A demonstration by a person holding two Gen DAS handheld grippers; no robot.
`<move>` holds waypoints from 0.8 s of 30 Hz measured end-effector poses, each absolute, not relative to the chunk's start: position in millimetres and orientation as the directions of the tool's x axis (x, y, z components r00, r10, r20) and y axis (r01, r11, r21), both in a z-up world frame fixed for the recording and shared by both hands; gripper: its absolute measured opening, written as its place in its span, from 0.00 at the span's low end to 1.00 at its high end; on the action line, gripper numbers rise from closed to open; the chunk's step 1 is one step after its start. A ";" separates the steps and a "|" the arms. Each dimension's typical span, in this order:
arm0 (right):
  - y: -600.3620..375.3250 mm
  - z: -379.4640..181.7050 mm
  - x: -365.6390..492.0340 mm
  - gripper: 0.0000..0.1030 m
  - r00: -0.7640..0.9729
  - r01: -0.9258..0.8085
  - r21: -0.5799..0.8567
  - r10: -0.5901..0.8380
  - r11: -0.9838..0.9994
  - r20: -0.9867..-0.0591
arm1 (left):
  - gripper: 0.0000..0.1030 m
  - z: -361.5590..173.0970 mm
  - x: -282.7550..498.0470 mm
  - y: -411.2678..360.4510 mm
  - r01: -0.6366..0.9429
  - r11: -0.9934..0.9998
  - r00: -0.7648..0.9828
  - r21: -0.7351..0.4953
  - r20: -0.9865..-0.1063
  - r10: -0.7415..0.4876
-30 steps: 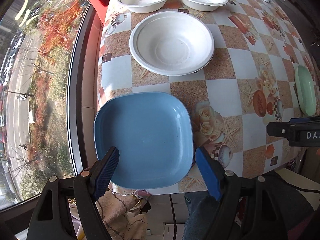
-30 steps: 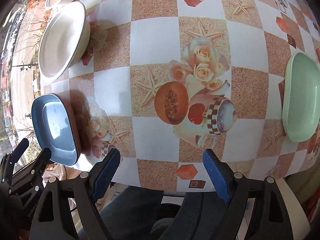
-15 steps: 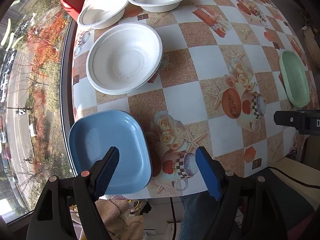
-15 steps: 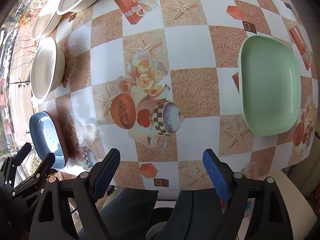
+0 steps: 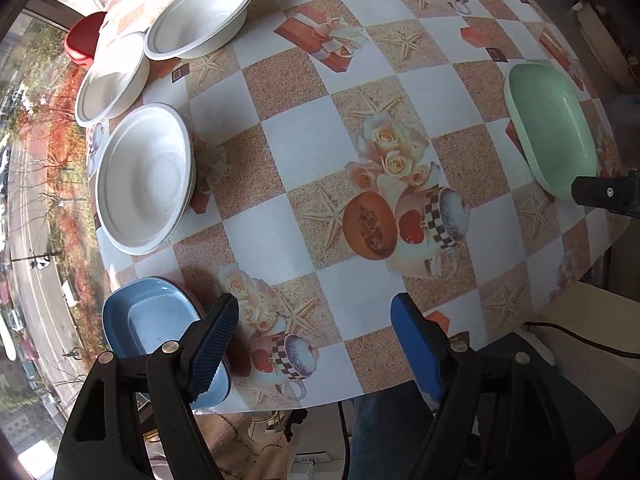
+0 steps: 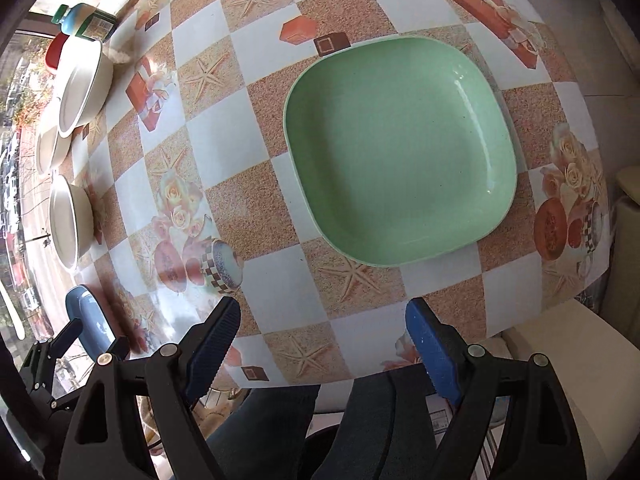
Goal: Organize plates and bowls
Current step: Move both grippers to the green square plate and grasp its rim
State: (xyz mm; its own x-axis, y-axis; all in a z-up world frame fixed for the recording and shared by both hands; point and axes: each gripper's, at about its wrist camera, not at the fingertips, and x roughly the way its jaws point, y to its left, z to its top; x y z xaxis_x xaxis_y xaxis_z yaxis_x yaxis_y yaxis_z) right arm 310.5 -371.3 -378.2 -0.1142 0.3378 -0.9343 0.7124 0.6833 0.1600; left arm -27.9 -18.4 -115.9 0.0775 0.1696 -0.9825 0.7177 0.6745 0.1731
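Observation:
A square green plate (image 6: 400,152) lies on the patterned table, just beyond my right gripper (image 6: 324,344), which hangs open and empty above the near table edge. The same green plate (image 5: 550,132) shows at the far right in the left wrist view. My left gripper (image 5: 316,344) is open and empty over the front edge, its left finger in front of a square blue plate (image 5: 148,320) at the near left corner. Three white bowls (image 5: 144,180) (image 5: 112,84) (image 5: 200,16) line the left side. The blue plate (image 6: 86,316) and the bowls (image 6: 66,220) also appear small in the right wrist view.
The checked tablecloth (image 5: 312,140) bears flower and starfish prints. A red container (image 5: 82,40) and a bottle (image 6: 86,22) stand at the far left corner by the window. A person's legs in jeans (image 6: 280,432) are under the near edge. The right gripper's tip (image 5: 604,192) pokes into the left view.
Both grippers have swept to the right along the near table edge. The blue plate slid toward the left of the left view, and the green plate came to the centre of the right view.

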 end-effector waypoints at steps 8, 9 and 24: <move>-430.2 -377.7 281.5 0.83 -0.120 0.734 0.088 0.255 0.674 -0.960 | 0.79 -126.6 -33.1 -94.4 0.746 0.653 0.045 0.133 -0.988 0.150; -436.3 -381.1 277.0 0.83 -0.126 0.736 0.076 0.247 0.673 -0.961 | 0.79 -129.3 -33.9 -103.8 0.743 0.657 0.041 0.128 -0.988 0.146; -525.5 -425.1 274.0 0.83 -0.159 0.641 0.023 0.163 0.767 -0.974 | 0.79 -174.6 -35.7 -200.1 0.630 0.766 0.029 0.129 -0.989 0.142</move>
State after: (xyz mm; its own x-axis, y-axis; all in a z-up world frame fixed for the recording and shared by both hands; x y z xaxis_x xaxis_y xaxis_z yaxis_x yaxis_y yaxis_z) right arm 274.0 -525.5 -425.1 -0.1594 0.1625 -0.9737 0.6414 0.7669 0.0230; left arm -35.7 -200.1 -174.6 0.0287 0.1424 -0.9894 0.6301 0.7658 0.1285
